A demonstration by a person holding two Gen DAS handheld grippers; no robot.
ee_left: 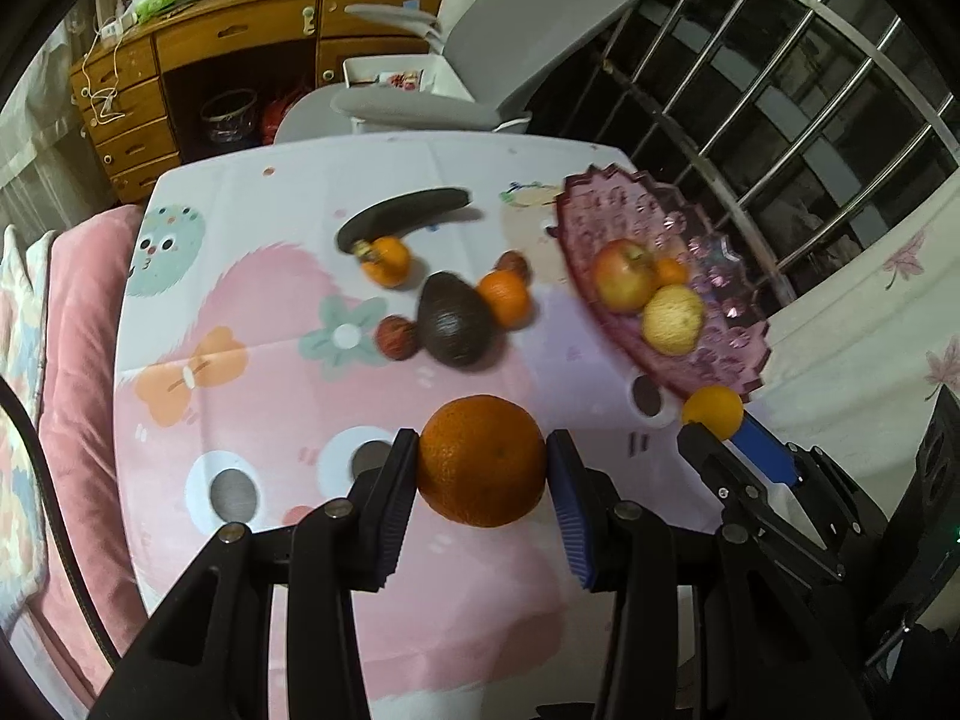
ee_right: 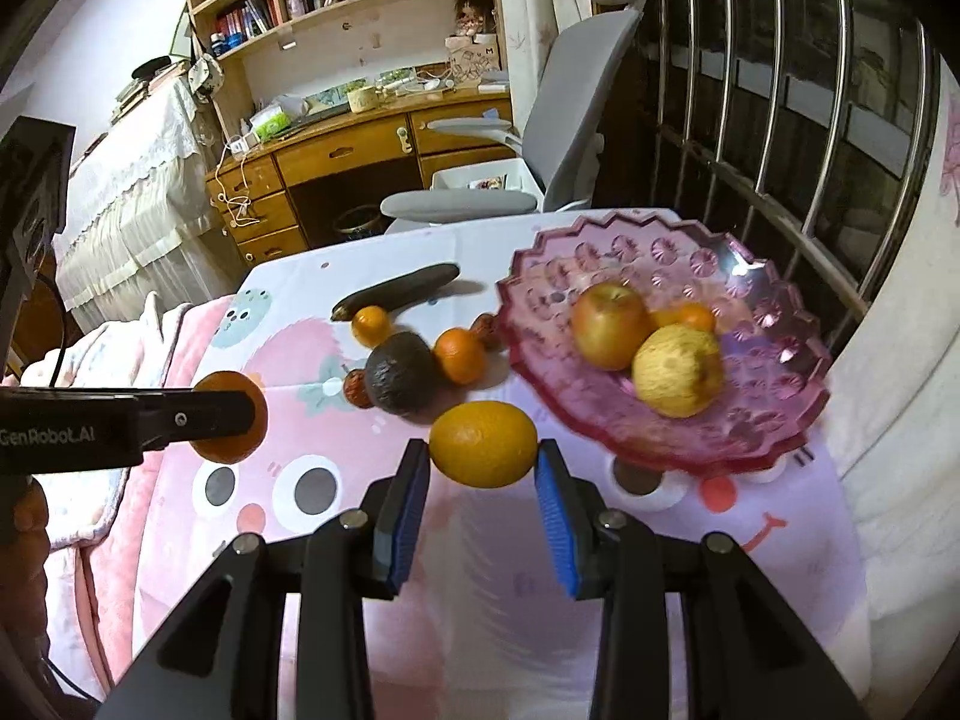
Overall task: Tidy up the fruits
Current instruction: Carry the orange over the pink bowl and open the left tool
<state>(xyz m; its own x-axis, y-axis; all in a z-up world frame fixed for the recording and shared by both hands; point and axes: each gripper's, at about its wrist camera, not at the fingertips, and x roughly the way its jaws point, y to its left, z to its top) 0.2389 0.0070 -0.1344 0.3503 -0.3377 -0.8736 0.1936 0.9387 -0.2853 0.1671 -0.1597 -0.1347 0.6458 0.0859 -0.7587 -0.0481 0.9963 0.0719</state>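
— Nearest to my left camera is the left hand-held gripper (ee_left: 482, 468), clamped on a large orange (ee_left: 482, 467), both pads pressed to its sides, the fruit lifted clear of the surface (ee_left: 252, 396).

— And the other one?

— My right hand-held gripper (ee_right: 483, 462) is gripping a smaller yellow-orange citrus (ee_right: 483, 444) the same way, also above the cloth. From the left camera it sits off to the right of my left hand-held gripper, just beside the near rim of the dish.

— Run me through the rest, biggest first.

— I see the surface under a pink cartoon tablecloth. Ahead and right of the right hand-held gripper stands the pink glass dish (ee_right: 750, 414), holding a red-yellow apple (ee_right: 609, 324), a pale yellow fruit (ee_right: 678, 369) touching it, and a small orange (ee_right: 690, 317) behind them. Farther ahead, a long dark cucumber (ee_right: 399, 294) lies across the cloth. Nearer, a dark avocado (ee_right: 401, 381) sits straight ahead of the right hand-held gripper, with a tangerine (ee_right: 459, 355) just beside it on the right and another tangerine (ee_right: 371, 324) beyond, near the cucumber's end. Smallest are two reddish-brown fruits, one (ee_right: 358, 389) left of the avocado, one (ee_right: 489, 330) by the dish rim; I cannot tell what they are.
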